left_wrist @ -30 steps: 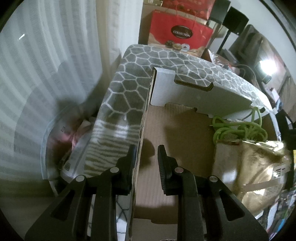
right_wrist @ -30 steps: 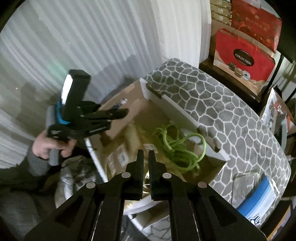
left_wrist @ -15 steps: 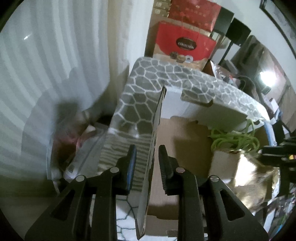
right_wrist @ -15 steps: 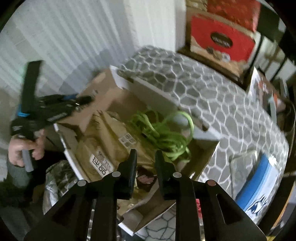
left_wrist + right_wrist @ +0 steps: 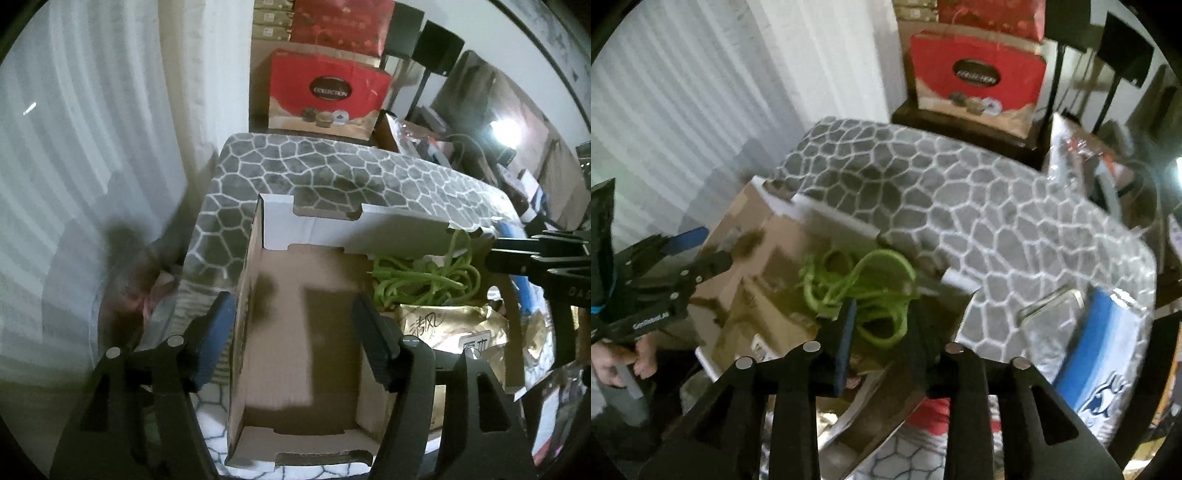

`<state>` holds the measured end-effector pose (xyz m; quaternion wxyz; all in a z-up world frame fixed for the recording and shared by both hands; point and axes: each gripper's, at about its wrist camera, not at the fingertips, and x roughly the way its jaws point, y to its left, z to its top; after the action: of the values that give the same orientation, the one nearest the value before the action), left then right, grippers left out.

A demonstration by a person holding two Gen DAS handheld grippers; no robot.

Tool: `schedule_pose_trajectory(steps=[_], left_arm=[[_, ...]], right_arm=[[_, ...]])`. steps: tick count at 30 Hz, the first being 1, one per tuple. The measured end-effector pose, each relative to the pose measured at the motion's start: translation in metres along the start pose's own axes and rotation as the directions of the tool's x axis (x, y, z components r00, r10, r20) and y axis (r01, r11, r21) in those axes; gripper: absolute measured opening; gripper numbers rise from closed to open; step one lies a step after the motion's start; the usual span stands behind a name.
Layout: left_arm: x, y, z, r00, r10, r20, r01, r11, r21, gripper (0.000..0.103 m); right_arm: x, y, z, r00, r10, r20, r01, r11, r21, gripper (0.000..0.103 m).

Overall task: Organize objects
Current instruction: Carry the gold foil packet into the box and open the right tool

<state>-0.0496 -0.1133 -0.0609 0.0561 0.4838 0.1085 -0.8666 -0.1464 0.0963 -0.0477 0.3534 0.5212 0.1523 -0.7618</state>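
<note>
An open cardboard box (image 5: 306,332) stands on a table covered with a grey honeycomb cloth (image 5: 332,173). A coiled green cord (image 5: 424,277) and a gold packet (image 5: 450,328) lie in its right half. My left gripper (image 5: 291,325) hangs over the box's bare left half. Its jaws are opening; the box's upright left flap (image 5: 247,295) stands free just inside the left finger. My right gripper (image 5: 881,328) hovers above the green cord (image 5: 857,288) with its jaws opening and nothing pressed between them. The box (image 5: 768,240) and the left gripper (image 5: 701,251) also show in the right wrist view.
A red gift bag (image 5: 328,92) stands on a dark stand behind the table. A white curtain (image 5: 74,184) hangs at the left. A blue and white packet (image 5: 1108,350) lies on the cloth right of the box. A person's hand (image 5: 613,362) holds the left gripper.
My left gripper let go of the box's left flap, spread wide and rose a little. My right gripper opened from shut, rolled and came in over the green cord.
</note>
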Motion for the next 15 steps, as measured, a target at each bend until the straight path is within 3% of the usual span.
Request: schedule_pose_trajectory(steps=[5,12,15], left_arm=[[0.003,0.006,-0.002,0.999,0.036,0.000,-0.036,0.999,-0.013,0.062],[0.010,0.023,-0.009,0.997,0.074,0.003,-0.074,0.996,-0.053,0.062],[0.017,0.026,-0.012,0.997,0.080,-0.013,-0.081,0.995,-0.060,0.062]], right_arm=[[0.005,0.010,0.000,0.998,0.060,0.003,-0.060,0.998,0.006,0.032],[-0.003,0.054,-0.008,0.989,0.145,0.042,-0.140,0.985,-0.105,0.032],[0.005,0.077,-0.010,0.995,0.090,0.039,-0.082,0.980,-0.182,0.031]])
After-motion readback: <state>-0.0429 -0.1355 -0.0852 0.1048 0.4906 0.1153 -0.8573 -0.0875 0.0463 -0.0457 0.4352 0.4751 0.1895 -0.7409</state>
